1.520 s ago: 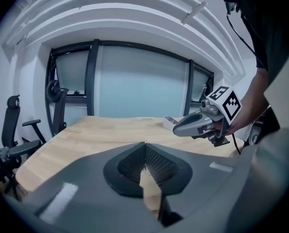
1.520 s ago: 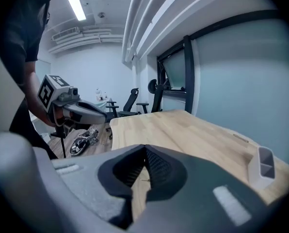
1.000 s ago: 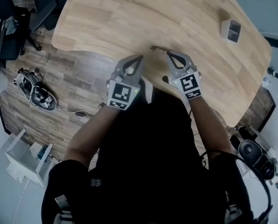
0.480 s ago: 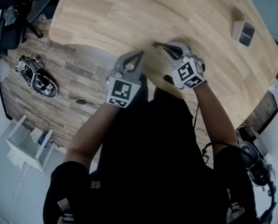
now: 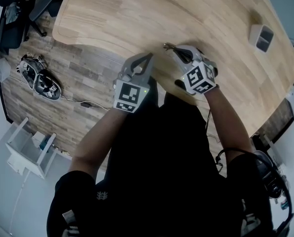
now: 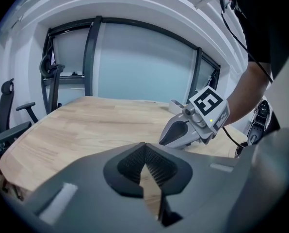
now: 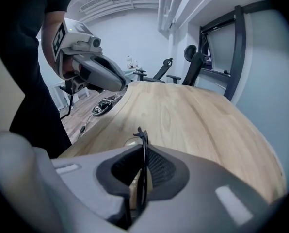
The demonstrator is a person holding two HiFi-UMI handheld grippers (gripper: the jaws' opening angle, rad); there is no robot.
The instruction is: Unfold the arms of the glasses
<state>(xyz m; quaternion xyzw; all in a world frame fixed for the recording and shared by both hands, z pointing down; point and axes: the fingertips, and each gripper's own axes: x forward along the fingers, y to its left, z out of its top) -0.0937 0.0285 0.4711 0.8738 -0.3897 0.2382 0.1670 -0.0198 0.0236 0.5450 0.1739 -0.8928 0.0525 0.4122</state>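
1. Your right gripper (image 5: 179, 51) sits over the near part of the wooden worktop (image 5: 137, 14), angled down toward the surface. Its marker cube faces your head camera.
2. Its jaws have just been closing, and the glasses (image 5: 167, 46) are between them. In the right gripper view the thin dark frame runs up the narrow seam between the two pads, and they press on it from both sides.
3. A short dark piece of the glasses (image 7: 141, 134) sticks out beyond the tips of the right gripper (image 7: 142, 147). A pale lens edge shows just past it, low over the worktop (image 7: 193, 115). You cannot tell from these views whether the arms are folded or open.
4. From your head camera, the glasses reach out to the left of the right jaws, low over the wood. Whether they rest on it cannot be made out.
5. Your left gripper (image 5: 148, 58) is just beside them on the left, near but not touching.
6. In the left gripper view, the jaws of the left gripper (image 6: 145, 145) meet at the tip and hold nothing. Only bare worktop (image 6: 76, 130) shows through the gap behind the tips.
7. That same view shows your right gripper (image 6: 164, 139) ahead and to the right, nose down near the wood.
8. A small grey box (image 5: 262, 37) stands well apart at the far right of the worktop.
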